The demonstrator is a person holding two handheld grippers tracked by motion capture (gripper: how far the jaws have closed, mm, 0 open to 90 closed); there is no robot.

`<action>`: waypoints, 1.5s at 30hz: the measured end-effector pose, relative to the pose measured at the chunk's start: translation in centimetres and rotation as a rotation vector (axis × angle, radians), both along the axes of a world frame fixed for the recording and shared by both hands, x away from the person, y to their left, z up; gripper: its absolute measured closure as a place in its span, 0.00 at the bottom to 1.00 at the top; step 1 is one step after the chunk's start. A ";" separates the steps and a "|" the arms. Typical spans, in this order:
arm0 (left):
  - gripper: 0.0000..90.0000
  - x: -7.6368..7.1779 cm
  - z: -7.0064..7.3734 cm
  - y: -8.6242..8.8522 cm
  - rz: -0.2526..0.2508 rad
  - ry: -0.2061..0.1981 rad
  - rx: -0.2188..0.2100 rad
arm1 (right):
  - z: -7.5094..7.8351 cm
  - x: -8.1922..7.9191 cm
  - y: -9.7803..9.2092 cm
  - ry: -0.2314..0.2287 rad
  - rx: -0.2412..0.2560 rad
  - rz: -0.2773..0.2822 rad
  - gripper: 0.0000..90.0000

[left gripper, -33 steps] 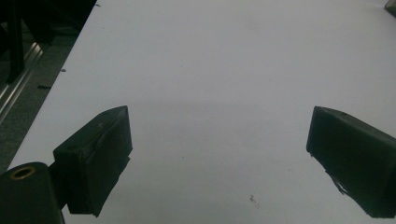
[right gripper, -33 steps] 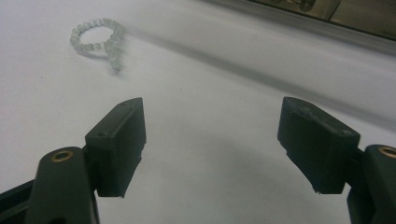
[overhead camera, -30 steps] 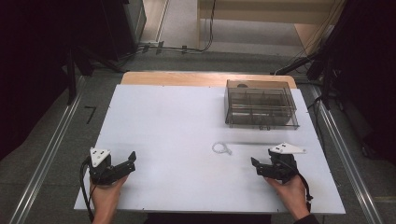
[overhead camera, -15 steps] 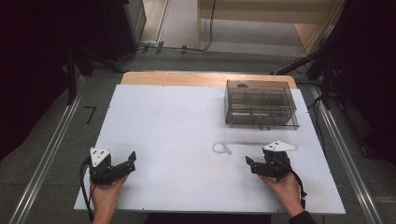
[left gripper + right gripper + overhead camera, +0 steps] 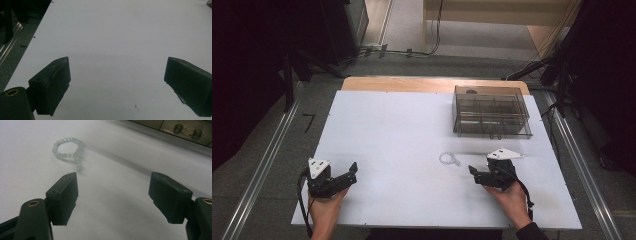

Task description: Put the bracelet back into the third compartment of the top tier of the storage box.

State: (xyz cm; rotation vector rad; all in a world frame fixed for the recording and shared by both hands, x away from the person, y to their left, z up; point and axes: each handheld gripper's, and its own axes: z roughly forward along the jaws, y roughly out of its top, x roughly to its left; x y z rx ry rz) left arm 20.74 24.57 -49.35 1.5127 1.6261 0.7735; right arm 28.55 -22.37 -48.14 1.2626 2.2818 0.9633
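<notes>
A small bracelet of pale beads [image 5: 449,159] lies on the white table [image 5: 402,130], with a short tail of beads trailing from its loop. My right gripper [image 5: 474,175] is open just to the right of it and nearer the front edge, with its jaws turned towards it. In the right gripper view the bracelet [image 5: 67,150] lies ahead and to the left of the open right gripper [image 5: 113,185], apart from both jaws. My left gripper [image 5: 351,175] rests open near the front left corner. In its own view the left gripper [image 5: 116,72] has bare table between its jaws.
A clear smoky plastic box [image 5: 491,117] with inner dividers stands at the back right of the table. Its front with a small handle [image 5: 187,130] shows in the right gripper view. Dark floor and metal rails [image 5: 262,170] flank the table.
My right gripper has moved left and a little forward, closer to the bead bracelet. The left gripper has stayed where it was.
</notes>
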 end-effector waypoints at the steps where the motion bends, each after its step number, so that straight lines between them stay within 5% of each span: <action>1: 0.08 0.0 0.0 0.0 0.001 0.001 0.002 | 0.0 0.0 0.0 0.000 0.000 0.000 0.25; 35: 0.08 0.1 -0.1 0.0 0.002 0.002 -0.001 | -1.0 1.4 2.6 0.022 -0.006 0.045 0.34; 45: 0.08 0.1 -0.2 0.1 0.003 0.010 -0.002 | -1.3 1.6 3.5 0.016 -0.018 0.079 0.49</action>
